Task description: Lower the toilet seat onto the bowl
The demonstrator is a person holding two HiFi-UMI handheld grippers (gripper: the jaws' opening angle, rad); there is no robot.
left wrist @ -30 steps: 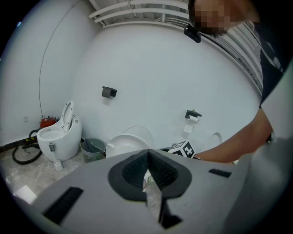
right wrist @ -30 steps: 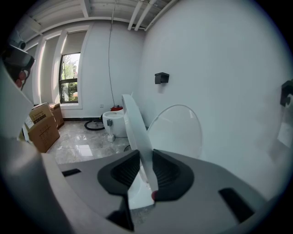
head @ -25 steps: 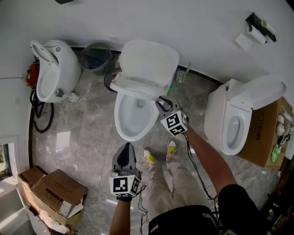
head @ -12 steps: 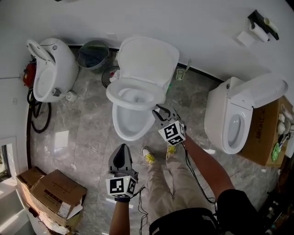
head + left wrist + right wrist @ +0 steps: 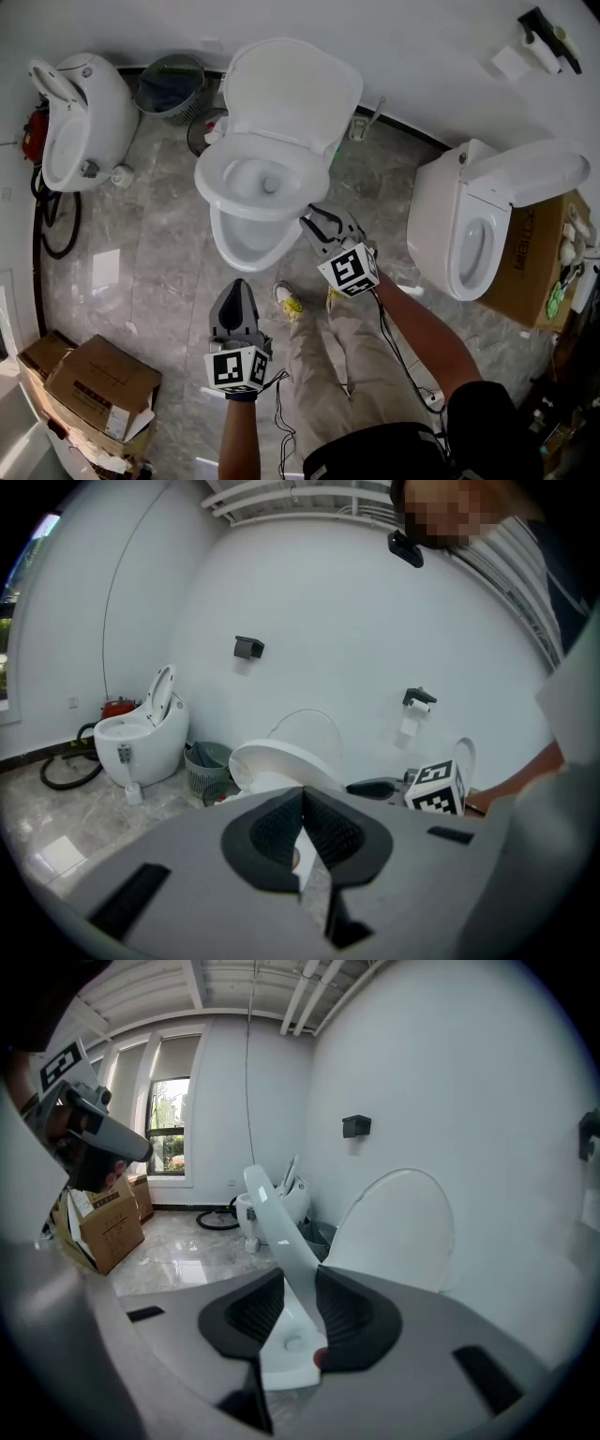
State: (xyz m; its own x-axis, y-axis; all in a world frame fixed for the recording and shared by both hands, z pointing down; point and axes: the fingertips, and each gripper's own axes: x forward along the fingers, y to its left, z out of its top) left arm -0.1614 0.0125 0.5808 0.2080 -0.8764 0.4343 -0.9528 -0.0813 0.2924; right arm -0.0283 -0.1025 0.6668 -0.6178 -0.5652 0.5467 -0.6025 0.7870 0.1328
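Toilet seat (image 5: 212,183) swung lower since earlier; right tool (image 5: 311,225) clamps its rim; left tool (image 5: 236,292) closed, empty; carton (image 5: 532,274) print unreadable.

You had, on your left: one round toilet (image 5: 80,122), lid raised; a mesh bin (image 5: 169,86) near it; cardboard boxes (image 5: 94,384) on the marble floor (image 5: 159,253). On your right: another toilet (image 5: 473,234); a brown box (image 5: 539,272) just beside it.
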